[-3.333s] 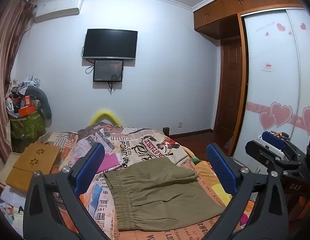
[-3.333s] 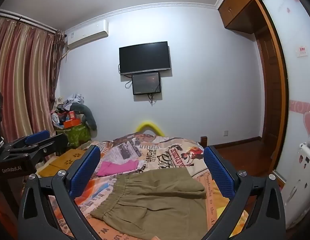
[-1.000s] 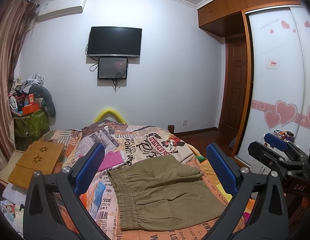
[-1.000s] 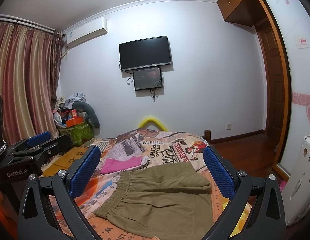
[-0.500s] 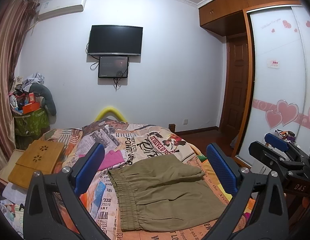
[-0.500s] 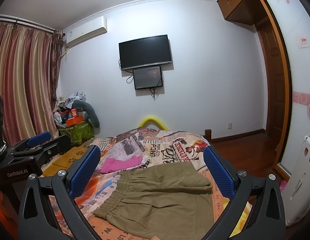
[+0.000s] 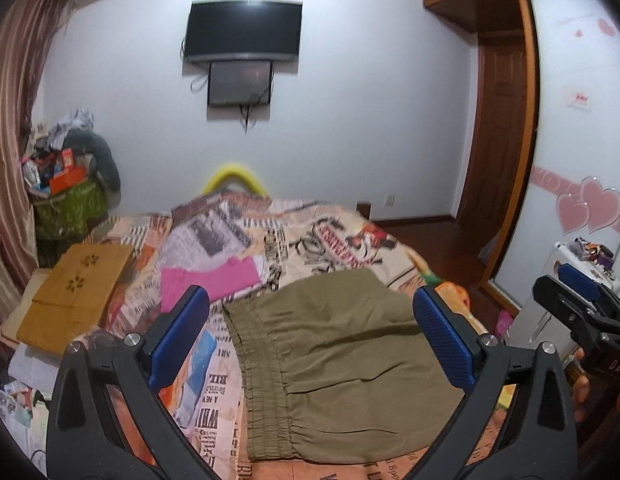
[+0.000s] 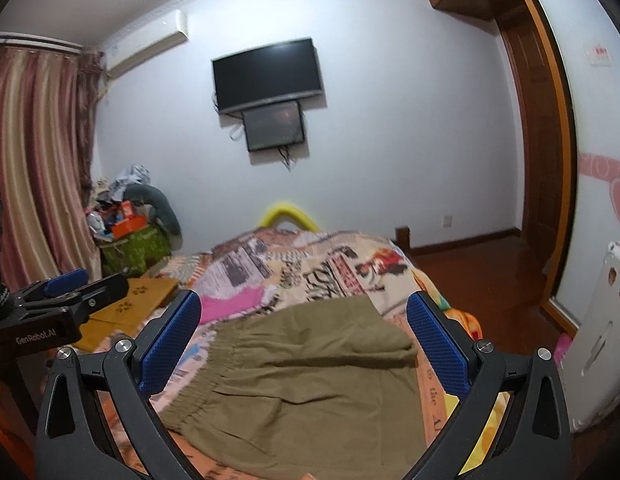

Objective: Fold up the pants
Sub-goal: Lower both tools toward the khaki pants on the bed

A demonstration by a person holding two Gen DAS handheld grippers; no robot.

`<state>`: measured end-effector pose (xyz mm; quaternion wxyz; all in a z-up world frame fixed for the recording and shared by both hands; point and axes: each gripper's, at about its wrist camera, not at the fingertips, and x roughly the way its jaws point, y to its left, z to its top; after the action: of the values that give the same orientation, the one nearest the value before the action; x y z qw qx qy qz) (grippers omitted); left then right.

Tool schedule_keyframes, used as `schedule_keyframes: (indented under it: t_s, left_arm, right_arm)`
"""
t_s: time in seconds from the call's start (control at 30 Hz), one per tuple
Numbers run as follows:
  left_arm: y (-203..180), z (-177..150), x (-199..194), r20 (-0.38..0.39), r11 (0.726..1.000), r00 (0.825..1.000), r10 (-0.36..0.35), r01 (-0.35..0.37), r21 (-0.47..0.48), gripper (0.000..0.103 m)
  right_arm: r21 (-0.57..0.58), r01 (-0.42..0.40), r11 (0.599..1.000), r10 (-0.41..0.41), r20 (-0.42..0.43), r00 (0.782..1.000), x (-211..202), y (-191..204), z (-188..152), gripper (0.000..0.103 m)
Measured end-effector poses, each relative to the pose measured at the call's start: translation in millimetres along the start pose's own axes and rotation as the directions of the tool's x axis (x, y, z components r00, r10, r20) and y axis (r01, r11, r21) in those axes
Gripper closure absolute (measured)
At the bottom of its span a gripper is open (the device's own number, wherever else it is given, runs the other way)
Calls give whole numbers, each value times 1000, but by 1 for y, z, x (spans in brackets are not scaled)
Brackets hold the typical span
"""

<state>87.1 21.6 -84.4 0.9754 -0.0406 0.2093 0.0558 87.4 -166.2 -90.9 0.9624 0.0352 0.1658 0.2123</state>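
Olive-green pants [image 7: 333,364] lie folded into a rough square on the bed's newspaper-print cover [image 7: 302,236], elastic waistband towards the left. They also show in the right wrist view [image 8: 306,384]. My left gripper [image 7: 310,340] is open and empty, held above the pants. My right gripper [image 8: 304,344] is open and empty too, above the pants. The right gripper's tip shows at the right edge of the left wrist view [image 7: 581,312]. The left gripper's tip shows at the left of the right wrist view [image 8: 66,292].
A pink garment [image 7: 210,280] lies on the bed behind the pants. A tan wooden board [image 7: 74,288] sits at the bed's left side. A green bin piled with clutter [image 7: 66,196] stands in the corner by the curtain. A wardrobe [image 7: 581,160] and a door [image 7: 497,136] are on the right.
Both cameras have tipped down and moved closer to the bed, so the pants look larger and lie lower between the fingers. The pants have not moved.
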Motion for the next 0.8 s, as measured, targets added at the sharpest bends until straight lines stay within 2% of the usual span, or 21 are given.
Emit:
schedule_keyframes:
  t_s: [0.17, 0.2, 0.27, 0.33, 0.43, 0.5, 0.53, 0.63, 0.8]
  left_arm:
    - [15, -15, 62, -120, 999, 992, 33, -37, -27, 0]
    - [18, -14, 64, -128, 999, 991, 34, -38, -28, 0]
    - [26, -23, 93, -190, 998, 981, 40, -47, -31, 0]
    - [28, -25, 106, -218, 998, 975, 39, -46, -30, 0]
    - [35, -34, 135, -287, 999, 957, 37, -45, -23, 0]
    - [39, -40, 154, -333, 999, 942, 35, -42, -13, 0]
    - [43, -44, 170, -370, 999, 928, 36, -41, -6, 1]
    - [47, -50, 189, -415, 999, 909, 33, -34, 5, 9]
    - [59, -67, 223, -519, 1000, 855, 11, -6, 12, 18]
  right_arm:
    - [45, 38, 998, -34, -76, 997, 26, -25, -14, 1]
    - [54, 51, 997, -46, -93, 995, 31, -31, -17, 1]
    - [73, 80, 994, -70, -132, 989, 41, -44, -24, 1]
    - [92, 101, 991, -85, -167, 982, 50, -54, -29, 1]
    - [84, 158, 984, -137, -219, 966, 63, -68, -36, 1]
    - [60, 183, 981, -163, -249, 955, 74, -78, -41, 1]
    - [51, 194, 980, -174, -270, 947, 80, -82, -43, 1]
    - [35, 195, 980, -174, -311, 934, 95, -94, -48, 1]
    - [-5, 157, 988, -147, -385, 911, 124, -110, -58, 1]
